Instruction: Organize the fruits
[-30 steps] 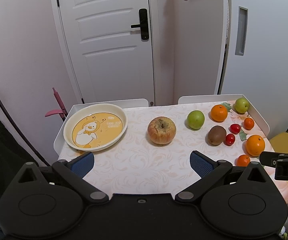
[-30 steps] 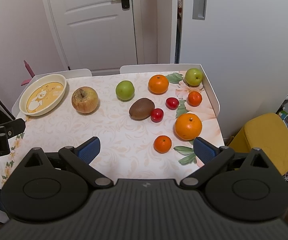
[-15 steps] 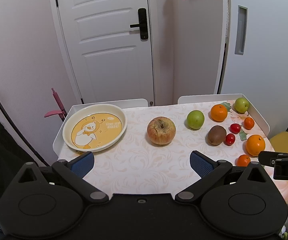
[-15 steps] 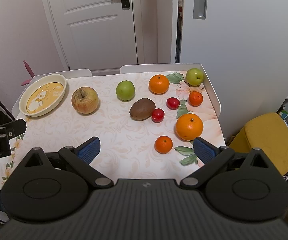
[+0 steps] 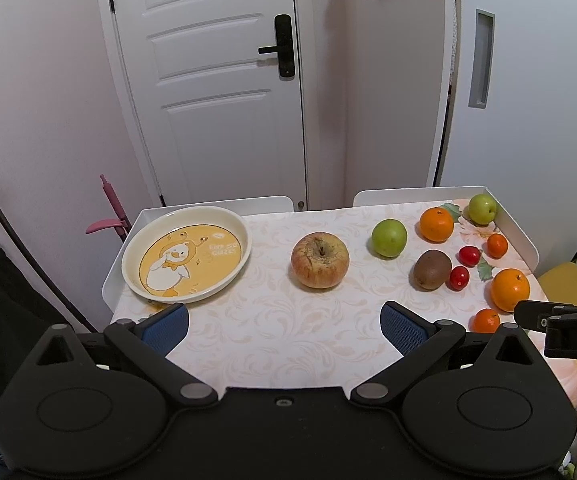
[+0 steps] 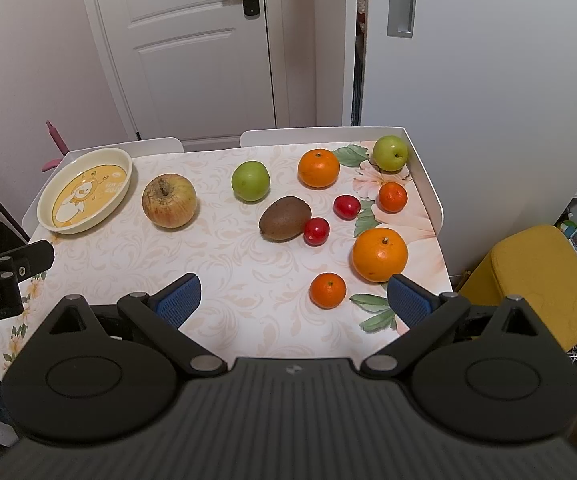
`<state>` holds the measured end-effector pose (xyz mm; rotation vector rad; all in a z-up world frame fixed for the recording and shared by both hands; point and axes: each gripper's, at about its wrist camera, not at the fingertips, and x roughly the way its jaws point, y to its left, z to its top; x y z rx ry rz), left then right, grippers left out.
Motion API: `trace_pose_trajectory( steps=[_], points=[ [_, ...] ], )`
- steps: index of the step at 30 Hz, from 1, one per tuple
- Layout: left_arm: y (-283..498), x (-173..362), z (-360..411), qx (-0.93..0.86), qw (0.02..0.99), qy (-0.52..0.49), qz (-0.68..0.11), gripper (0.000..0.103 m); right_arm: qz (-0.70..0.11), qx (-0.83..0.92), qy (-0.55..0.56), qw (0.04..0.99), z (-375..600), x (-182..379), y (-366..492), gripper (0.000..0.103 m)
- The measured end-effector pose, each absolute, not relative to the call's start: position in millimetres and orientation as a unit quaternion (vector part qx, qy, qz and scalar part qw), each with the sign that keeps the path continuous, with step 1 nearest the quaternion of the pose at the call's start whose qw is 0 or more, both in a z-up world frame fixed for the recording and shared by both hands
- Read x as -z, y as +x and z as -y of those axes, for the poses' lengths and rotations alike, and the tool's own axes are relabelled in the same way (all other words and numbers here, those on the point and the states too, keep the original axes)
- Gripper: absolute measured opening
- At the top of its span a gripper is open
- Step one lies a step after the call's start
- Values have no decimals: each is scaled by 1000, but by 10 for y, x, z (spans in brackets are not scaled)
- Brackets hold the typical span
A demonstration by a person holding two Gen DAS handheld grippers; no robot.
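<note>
A cream dish with a yellow duck picture [image 5: 186, 254] [image 6: 84, 192] sits at the table's far left with nothing in it. To its right lie a large reddish apple [image 5: 319, 260] [image 6: 169, 200], a green apple [image 5: 389, 237] [image 6: 250, 181], a kiwi [image 5: 432, 269] [image 6: 284, 218], two small red fruits [image 6: 315, 231], oranges [image 6: 379, 254] and small tangerines [image 6: 327, 290]. My left gripper [image 5: 284, 322] hovers open over the near table edge, short of the apple. My right gripper [image 6: 293, 298] is open too, with the near tangerine just beyond its fingers.
The table [image 6: 224, 256] has a white raised rim [image 6: 426, 184] at the back and right. A second green apple [image 6: 390, 153] sits in the far right corner. A white door [image 5: 216, 92] and a tall cabinet [image 6: 488, 80] stand behind. A yellow stool [image 6: 528, 280] is at the right.
Both views have shifted only slightly; the table and fruits sit a touch lower or nearer in frame. Nothing was picked up or moved.
</note>
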<state>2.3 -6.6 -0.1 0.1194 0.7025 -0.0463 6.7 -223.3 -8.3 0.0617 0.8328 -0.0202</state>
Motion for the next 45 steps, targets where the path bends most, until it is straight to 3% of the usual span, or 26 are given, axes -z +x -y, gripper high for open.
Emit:
trace_pose_trajectory(
  steps=[30,45],
  points=[
    [249,71,138,31,934,54,-352,103,-409,-2,17,912,2291,151,215,103],
    [956,474,397,4,929,59,-364,103,-412,-80,-32,907,2501,583,1006,103]
  ],
)
